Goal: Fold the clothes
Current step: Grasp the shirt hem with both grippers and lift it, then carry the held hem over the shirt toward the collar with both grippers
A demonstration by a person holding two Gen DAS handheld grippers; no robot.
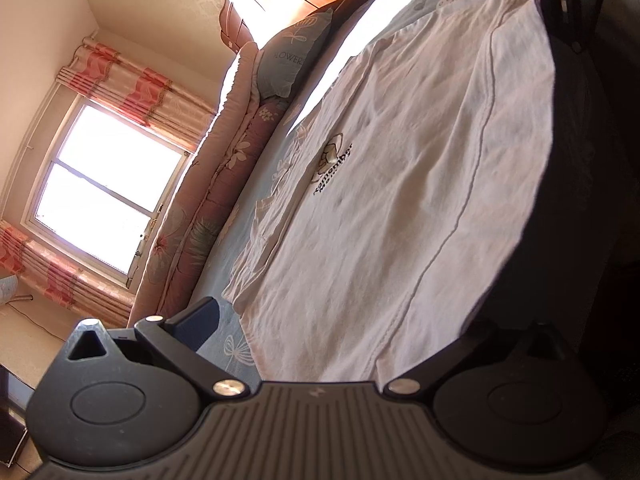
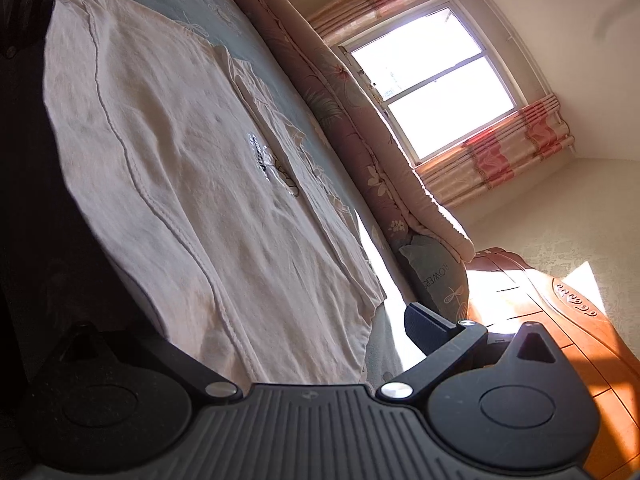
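**Both claws at the near hem, first fold not yet made**

Left claw [image 1: 344,328]: its jaws stand wide apart, one finger [image 1: 198,322] out over the blue bed sheet [image 1: 256,184] to its left, the other dark and in shadow at its right. The shirt [image 1: 400,184] lies flat ahead of it, print [image 1: 332,164] up, and its hem runs between the spread fingers. Whether any cloth is pinched cannot be told; nothing looks lifted. Beyond the shirt, left of the claw, a rolled quilt [image 1: 216,184] lies along the bed, a pillow [image 1: 292,60] at its far end, and a window [image 1: 108,188] behind.

Right claw [image 2: 256,332]: also spread open, the lit finger [image 2: 430,330] out to its right over the sheet [image 2: 384,344], the other lost in shadow at its left. The shirt [image 2: 192,168] stretches ahead, its hem between the fingers, quilt [image 2: 352,120] and pillow [image 2: 436,276] to the right.

The step in hand looks like taking hold of the shirt along the near edge, one claw toward each end. Next, each claw would need to close on the hem and both lift together evenly, carrying it forward toward the print without dragging the rest.
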